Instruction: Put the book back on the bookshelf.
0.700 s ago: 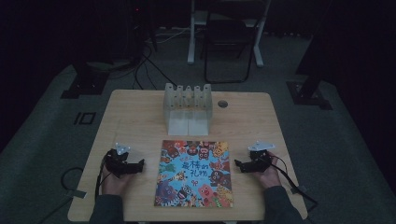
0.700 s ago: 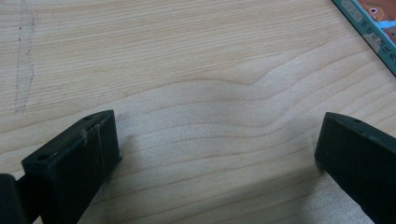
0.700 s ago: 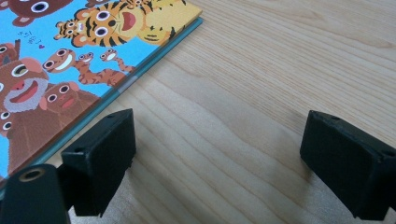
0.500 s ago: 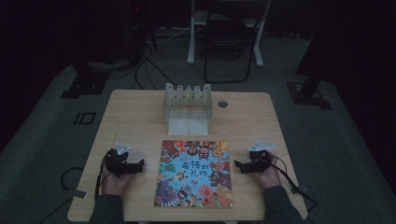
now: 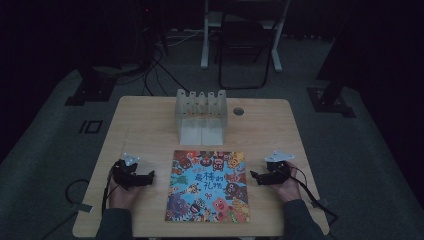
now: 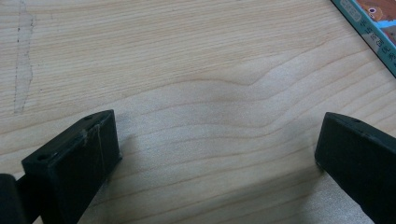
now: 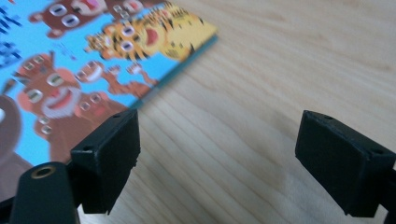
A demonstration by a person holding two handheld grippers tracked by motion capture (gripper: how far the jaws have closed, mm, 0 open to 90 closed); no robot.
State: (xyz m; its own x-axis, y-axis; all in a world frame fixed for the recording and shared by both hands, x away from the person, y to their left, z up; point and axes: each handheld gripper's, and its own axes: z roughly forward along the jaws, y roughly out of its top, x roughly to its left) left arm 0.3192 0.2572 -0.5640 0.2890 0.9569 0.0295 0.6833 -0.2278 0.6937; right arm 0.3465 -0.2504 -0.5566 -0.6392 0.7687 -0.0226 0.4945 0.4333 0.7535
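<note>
High view: wooden table [image 5: 150, 125], dim room. Picture book [image 5: 209, 186] lies flat at the near middle of the table, cover up, bright blue with cartoon animals and large characters. Its long edges run away from the person.

Left gripper [image 5: 150, 177] sits on the table just left of the book, held in the person's left hand [image 5: 121, 192]. Tips point toward the book's left edge, a strip of bare wood between them and it. Right gripper [image 5: 253, 176] mirrors this on the other side, held in the right hand [image 5: 289, 187], tips aimed at the book's right edge and near it, not touching.

Behind the book, toward the far side: a white slotted rack [image 5: 201, 106] with upright dividers and a flat base extending toward the book. Small round hole [image 5: 238, 111] in the tabletop to the rack's right. Cables trail off both near corners of the table.

Left gripper view: both black jaws spread wide, nothing between them but bare wood grain. A corner of the book [image 6: 376, 28] shows at the upper right, well clear of the jaws. Faint scuff mark [image 6: 22, 60] on the wood at upper left.

Right gripper view: jaws likewise wide apart, gripping nothing. Book [image 7: 84, 70] lies ahead and left; its corner with the tiger drawing reaches toward the middle. The left-hand jaw sits at the book's edge; contact cannot be judged. The other jaw stands over bare wood.
</note>
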